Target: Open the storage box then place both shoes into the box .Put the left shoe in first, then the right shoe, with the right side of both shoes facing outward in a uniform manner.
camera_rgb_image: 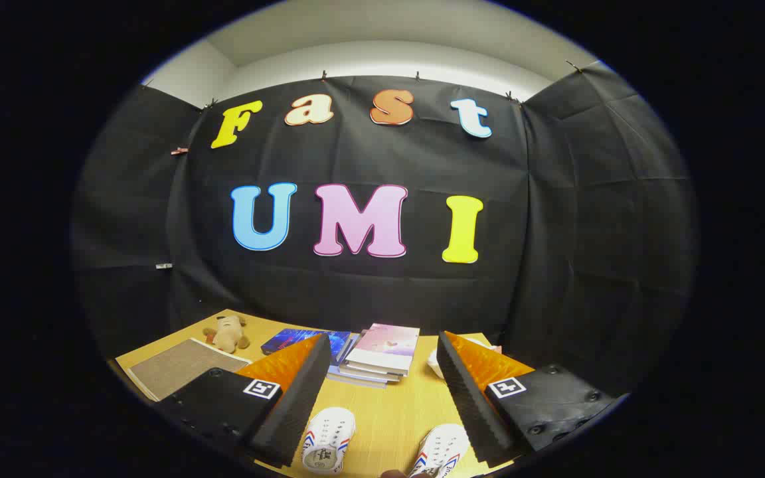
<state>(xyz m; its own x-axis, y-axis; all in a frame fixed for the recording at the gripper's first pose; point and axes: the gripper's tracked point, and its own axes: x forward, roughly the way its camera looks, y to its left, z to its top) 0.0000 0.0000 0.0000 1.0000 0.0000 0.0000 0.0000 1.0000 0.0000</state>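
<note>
Two white shoes lie low in the frame between the wide-spread fingers of the empty gripper (382, 392): one shoe (329, 439) lower centre-left, the other shoe (441, 450) to its right. Task apparently at its start; next, locating and opening the storage box.

The fingers (376, 392) hung wide apart over bare desk (389, 411); two shoes (329, 438) sat below between them, and a book stack (379, 355) blocked the way just ahead.
</note>
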